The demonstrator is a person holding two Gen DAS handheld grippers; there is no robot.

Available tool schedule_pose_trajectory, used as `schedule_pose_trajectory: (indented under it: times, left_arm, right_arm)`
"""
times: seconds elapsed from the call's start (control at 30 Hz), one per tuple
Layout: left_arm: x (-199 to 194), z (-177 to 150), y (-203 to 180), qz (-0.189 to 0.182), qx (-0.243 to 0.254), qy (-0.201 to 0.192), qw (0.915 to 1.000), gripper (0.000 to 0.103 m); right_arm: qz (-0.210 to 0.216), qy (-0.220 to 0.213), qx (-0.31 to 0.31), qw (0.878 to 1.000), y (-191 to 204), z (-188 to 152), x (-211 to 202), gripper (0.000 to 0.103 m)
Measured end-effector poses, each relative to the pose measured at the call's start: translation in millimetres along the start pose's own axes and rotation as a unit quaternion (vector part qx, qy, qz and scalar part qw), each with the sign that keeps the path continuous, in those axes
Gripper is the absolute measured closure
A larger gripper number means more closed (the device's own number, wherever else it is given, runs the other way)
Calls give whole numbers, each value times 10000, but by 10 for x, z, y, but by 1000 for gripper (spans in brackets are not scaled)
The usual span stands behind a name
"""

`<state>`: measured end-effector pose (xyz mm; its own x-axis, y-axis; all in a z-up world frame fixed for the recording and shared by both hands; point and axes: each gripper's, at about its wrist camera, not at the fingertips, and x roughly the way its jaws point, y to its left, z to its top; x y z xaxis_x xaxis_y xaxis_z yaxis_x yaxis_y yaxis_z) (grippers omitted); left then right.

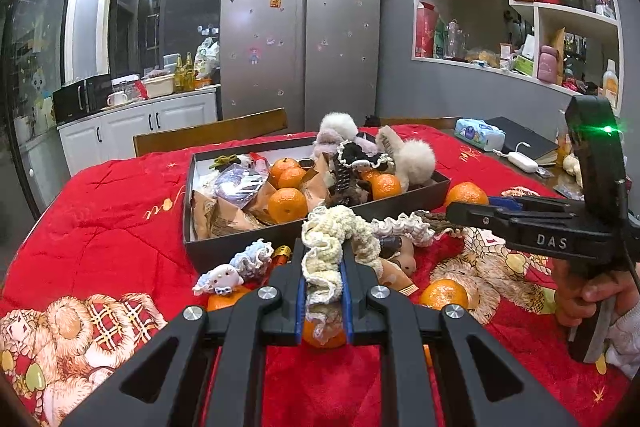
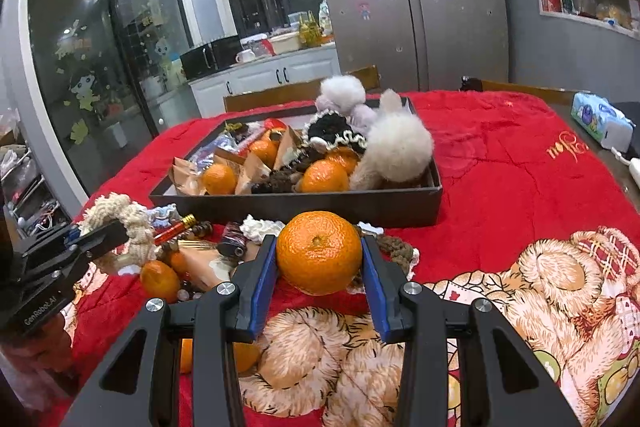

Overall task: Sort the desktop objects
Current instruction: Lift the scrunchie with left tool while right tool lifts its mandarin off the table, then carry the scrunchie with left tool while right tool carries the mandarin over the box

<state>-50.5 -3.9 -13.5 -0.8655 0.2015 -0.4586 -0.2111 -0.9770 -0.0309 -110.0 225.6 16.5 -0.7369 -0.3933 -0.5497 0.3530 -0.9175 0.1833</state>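
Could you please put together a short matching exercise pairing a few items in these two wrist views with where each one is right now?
Things:
1. cream crocheted scrunchie
2. tangerine
3. white fluffy pompom
4. blue tissue pack

Places:
A. inside the dark box
B. clamped in the left gripper
C. at the far right edge of the table, off the red cloth
D. between the pads of the right gripper

Pairs: 1-B, 2-D, 3-A, 4-C

On the worktop [image 2: 500, 163], a tray [image 2: 296, 205] holding tangerines [image 2: 324, 177] lies behind loose scrunchies [image 2: 128, 223] and a tangerine [image 2: 319, 253].
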Motion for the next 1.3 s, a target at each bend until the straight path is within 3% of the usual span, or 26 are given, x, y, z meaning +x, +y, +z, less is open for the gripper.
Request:
schedule_pose_trajectory:
  times: [0.27,0.73,0.97,1.3]
  left_arm:
    - [26,-2,65,52,-133,92,9999,88]
    - [-136,166,35,94,-14,-152,9998,88]
    - [-111,330,190,25,-455,-11,9990,88]
    - [-47,725,293,535,-113,-350,9979,88]
  right_arm:
    - [89,-112,-126,9998,139,-20,-51,64]
    - [173,-151,-114,9997,234,24,-71,64]
    - [386,-188,-21,9991,295,198,-67,64]
    - [599,-174,136,9980,348,590,46,64]
